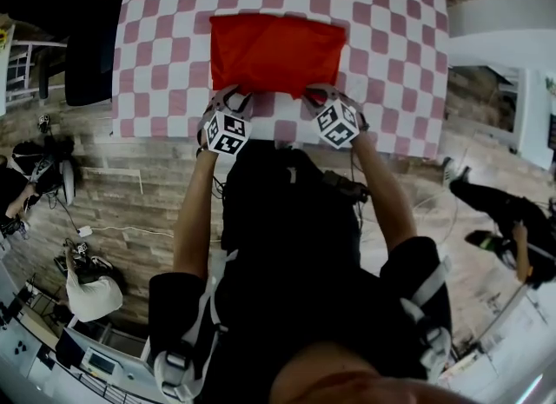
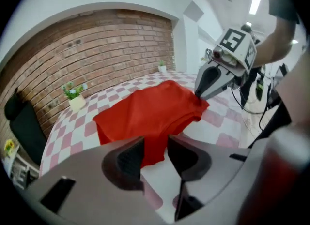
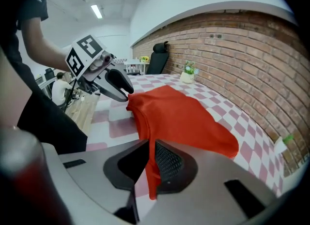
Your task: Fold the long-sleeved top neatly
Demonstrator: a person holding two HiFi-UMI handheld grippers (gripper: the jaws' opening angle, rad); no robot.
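While the right gripper [image 3: 149, 158] clamps the near right corner of the top [image 1: 276, 50], the left gripper [image 2: 156, 154] gapes around the near left corner; the top lies crosswise on the table [image 1: 174, 46], just ahead of both

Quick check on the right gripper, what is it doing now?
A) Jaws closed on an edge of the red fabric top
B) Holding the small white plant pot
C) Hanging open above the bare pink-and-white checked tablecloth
A: in the right gripper view, the right gripper has its jaws pinched together on an edge of the red fabric top.
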